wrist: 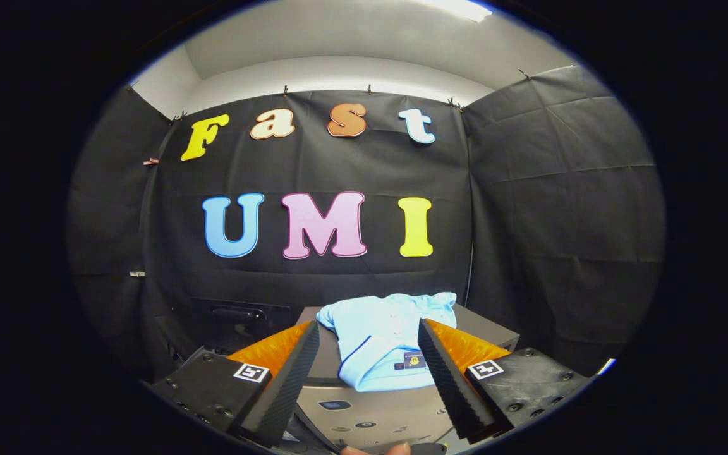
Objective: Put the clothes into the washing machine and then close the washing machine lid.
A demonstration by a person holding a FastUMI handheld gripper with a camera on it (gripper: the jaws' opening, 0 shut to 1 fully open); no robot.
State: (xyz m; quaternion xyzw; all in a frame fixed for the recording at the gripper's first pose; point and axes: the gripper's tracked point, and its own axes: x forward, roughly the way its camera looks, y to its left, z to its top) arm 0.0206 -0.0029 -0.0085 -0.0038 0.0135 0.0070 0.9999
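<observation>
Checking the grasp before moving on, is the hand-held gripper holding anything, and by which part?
Nothing is held. The hand-held gripper is open, its fingers apart above the folded light blue shirt lying on the grey washing machine.

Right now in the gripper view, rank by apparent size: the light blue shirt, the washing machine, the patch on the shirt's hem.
1. Washing machine, partly hidden by the open gripper.
2. Light blue shirt, lying on the machine.
3. Patch.

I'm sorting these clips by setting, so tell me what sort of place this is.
Probably a staged recording booth, not a real laundry room. Black cloth walls are clipped up under a plain ceiling. A light blue shirt lies on a washing machine, between the open fingers of the hand-held gripper.
</observation>
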